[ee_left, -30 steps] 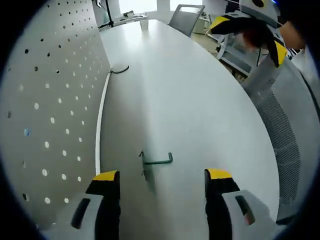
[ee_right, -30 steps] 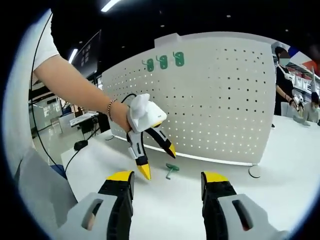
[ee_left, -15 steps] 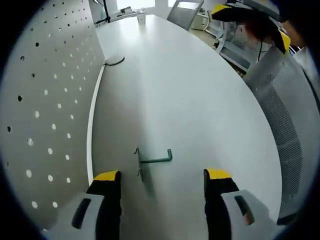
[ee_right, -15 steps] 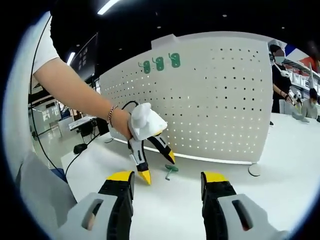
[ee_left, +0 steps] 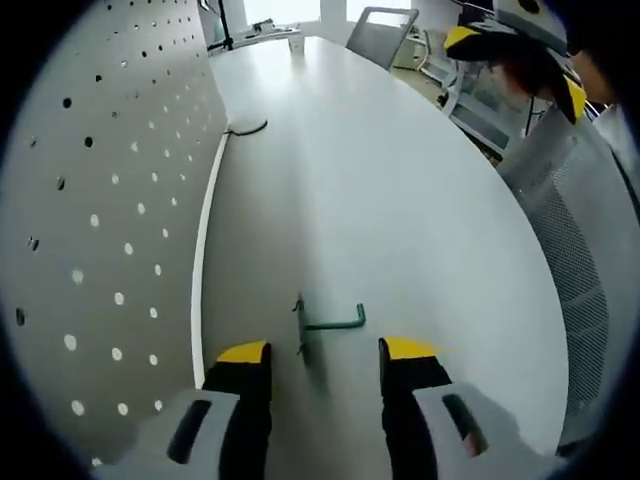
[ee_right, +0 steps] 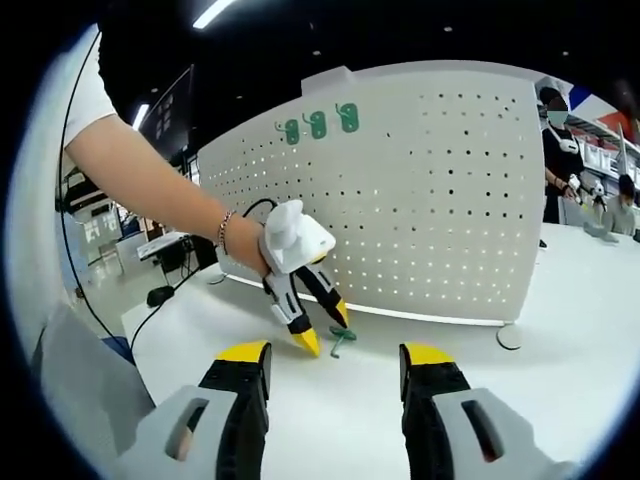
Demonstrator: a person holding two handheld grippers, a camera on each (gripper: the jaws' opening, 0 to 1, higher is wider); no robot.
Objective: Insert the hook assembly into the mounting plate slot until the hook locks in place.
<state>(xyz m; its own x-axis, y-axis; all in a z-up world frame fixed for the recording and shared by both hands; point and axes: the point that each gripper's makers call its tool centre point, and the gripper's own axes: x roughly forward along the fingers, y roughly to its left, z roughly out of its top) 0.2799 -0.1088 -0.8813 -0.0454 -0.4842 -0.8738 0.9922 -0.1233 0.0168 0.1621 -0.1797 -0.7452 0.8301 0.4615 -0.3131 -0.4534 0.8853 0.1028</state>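
A green wire hook (ee_left: 327,325) lies on the white table beside the foot of the white pegboard (ee_left: 110,200). My left gripper (ee_left: 322,351) is open, its yellow-tipped jaws standing on either side of the hook's near end, not closed on it. From the right gripper view, that left gripper (ee_right: 325,330) reaches down over the same hook (ee_right: 341,341) in front of the pegboard (ee_right: 430,200), which carries three green hooks (ee_right: 318,124) near its top. My right gripper (ee_right: 336,353) hangs open well back from the hook, with nothing between its fingers.
A black cable (ee_left: 243,129) curls at the pegboard's base. Grey chairs (ee_left: 380,32) stand along the table's far side. The right gripper (ee_left: 515,50) shows at the upper right of the left gripper view. A round white foot (ee_right: 511,339) rests by the board.
My left gripper's jaws have narrowed and moved forward, so they now flank the hook's near end. The right gripper has hardly moved.
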